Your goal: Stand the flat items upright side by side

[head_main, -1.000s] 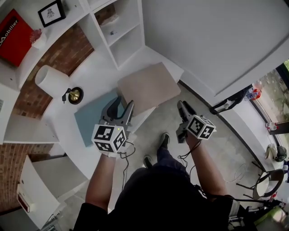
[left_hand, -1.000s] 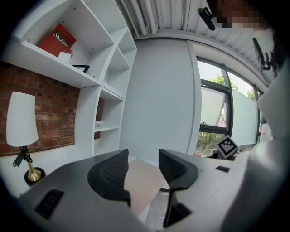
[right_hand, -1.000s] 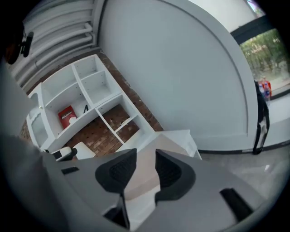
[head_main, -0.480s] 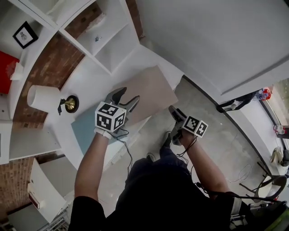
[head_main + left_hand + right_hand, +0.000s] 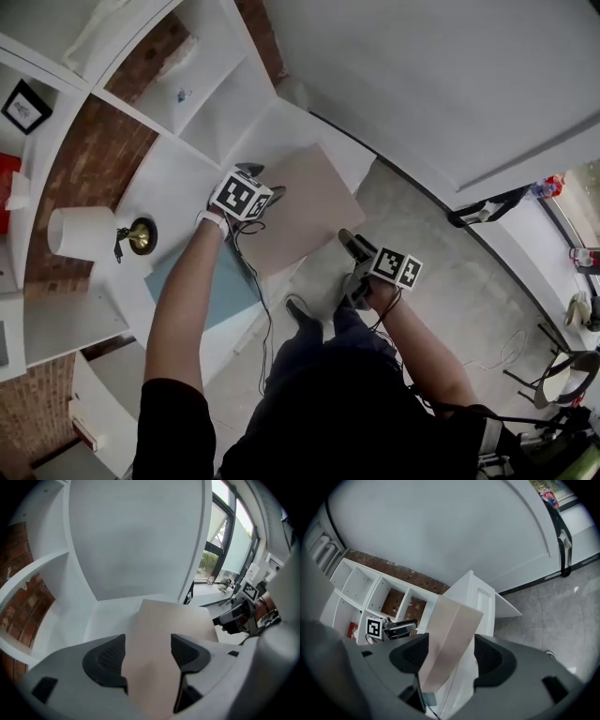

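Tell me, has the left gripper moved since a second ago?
Yes. The left gripper moved away from the teal board, across the beige board toward the shelf unit. Its jaws have just been opening; that board shows between them, ungripped.

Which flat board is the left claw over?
The beige board, not the blue board under the forearm; the left claw, jaws just opening, holds nothing.

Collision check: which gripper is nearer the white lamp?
Left. Left gripper is over the beige board, toward the lamp; right gripper is past the board's opposite edge. Both grippers' jaws have just been opening, nothing between them.
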Motion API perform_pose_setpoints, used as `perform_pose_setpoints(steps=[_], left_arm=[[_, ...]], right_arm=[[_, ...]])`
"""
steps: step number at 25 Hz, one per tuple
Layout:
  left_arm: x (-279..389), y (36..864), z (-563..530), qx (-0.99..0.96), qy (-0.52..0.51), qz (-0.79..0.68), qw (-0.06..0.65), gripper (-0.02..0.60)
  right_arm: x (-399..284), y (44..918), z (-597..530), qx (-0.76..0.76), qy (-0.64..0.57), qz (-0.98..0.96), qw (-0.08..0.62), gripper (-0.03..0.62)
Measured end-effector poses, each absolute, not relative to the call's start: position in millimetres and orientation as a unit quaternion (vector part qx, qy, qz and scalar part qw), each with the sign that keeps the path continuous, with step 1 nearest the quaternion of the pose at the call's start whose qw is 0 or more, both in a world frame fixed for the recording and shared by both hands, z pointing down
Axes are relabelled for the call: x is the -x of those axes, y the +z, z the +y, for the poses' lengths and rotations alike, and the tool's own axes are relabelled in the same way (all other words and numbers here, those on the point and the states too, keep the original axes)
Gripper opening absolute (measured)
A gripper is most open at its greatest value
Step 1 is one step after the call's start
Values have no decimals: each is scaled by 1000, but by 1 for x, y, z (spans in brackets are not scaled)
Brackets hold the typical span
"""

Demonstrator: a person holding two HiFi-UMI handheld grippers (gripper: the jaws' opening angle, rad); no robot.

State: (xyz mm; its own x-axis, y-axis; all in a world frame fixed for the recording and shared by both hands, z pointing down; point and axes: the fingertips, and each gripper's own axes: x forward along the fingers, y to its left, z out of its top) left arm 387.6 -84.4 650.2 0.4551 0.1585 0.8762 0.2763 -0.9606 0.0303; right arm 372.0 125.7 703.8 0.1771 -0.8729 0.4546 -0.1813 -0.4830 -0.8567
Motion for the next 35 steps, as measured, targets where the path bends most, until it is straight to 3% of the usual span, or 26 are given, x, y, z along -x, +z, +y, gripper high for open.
perform_pose_setpoints(steps=[12,20,22,35], left_arm=[[-428,704,-95,788,-574,-222,7,313],[-428,713,-85,751,-595,-275,-78,313],[-422,714,-82,743,-598,-286,-92,313],[-408,673,-99,796,-540,-262,-75,311]], right_arm=[[-391,725,115,673,-518,369,377,399],[-401,741,97,656,-536,372,379,399],[-401,740,92,653,-535,375,383,355],[-403,688,78,694,-487,417,328,336]])
